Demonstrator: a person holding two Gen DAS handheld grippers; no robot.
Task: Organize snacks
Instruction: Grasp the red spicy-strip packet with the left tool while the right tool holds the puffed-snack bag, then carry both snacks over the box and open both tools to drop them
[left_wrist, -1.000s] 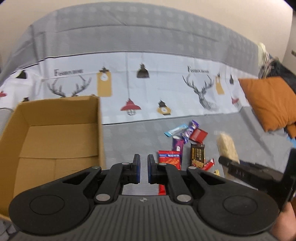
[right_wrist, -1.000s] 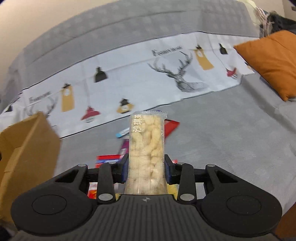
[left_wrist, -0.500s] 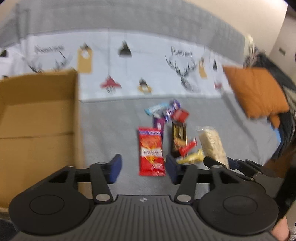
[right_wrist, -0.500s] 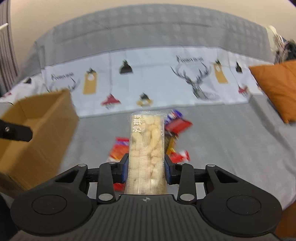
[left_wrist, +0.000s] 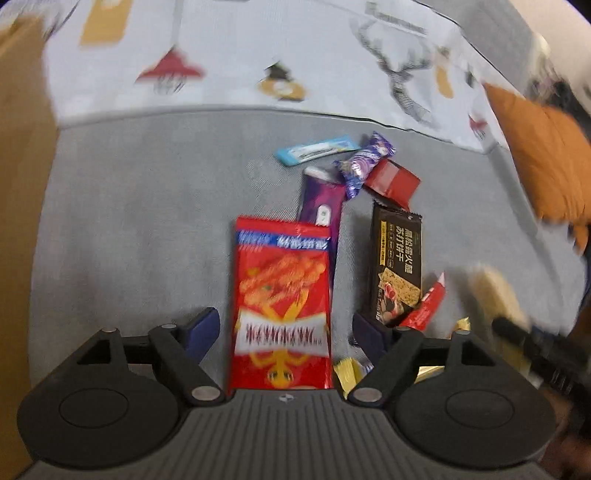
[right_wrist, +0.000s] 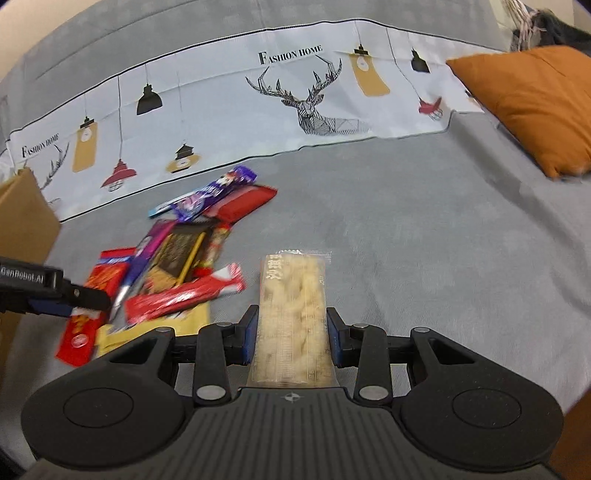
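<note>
In the left wrist view my left gripper (left_wrist: 286, 328) is open, its fingers on either side of a red snack bag (left_wrist: 282, 306) lying on the grey bed cover. A black cracker pack (left_wrist: 397, 266), a purple bar (left_wrist: 321, 206), a blue bar (left_wrist: 317, 150) and a small red pack (left_wrist: 393, 181) lie beyond it. In the right wrist view my right gripper (right_wrist: 291, 334) is shut on a clear pack of pale puffed snack (right_wrist: 293, 314). The snack pile (right_wrist: 184, 258) lies to its left, and the left gripper's finger (right_wrist: 55, 291) shows there over the red bag.
A cardboard box (left_wrist: 22, 184) stands at the left, also seen in the right wrist view (right_wrist: 22, 218). An orange cushion (right_wrist: 532, 107) lies at the right. A printed white sheet (right_wrist: 258, 103) runs along the back of the bed.
My left gripper opened and came down over the red snack bag. My right gripper, still holding the puffed snack pack, swung and dropped lower, to the right of the pile.
</note>
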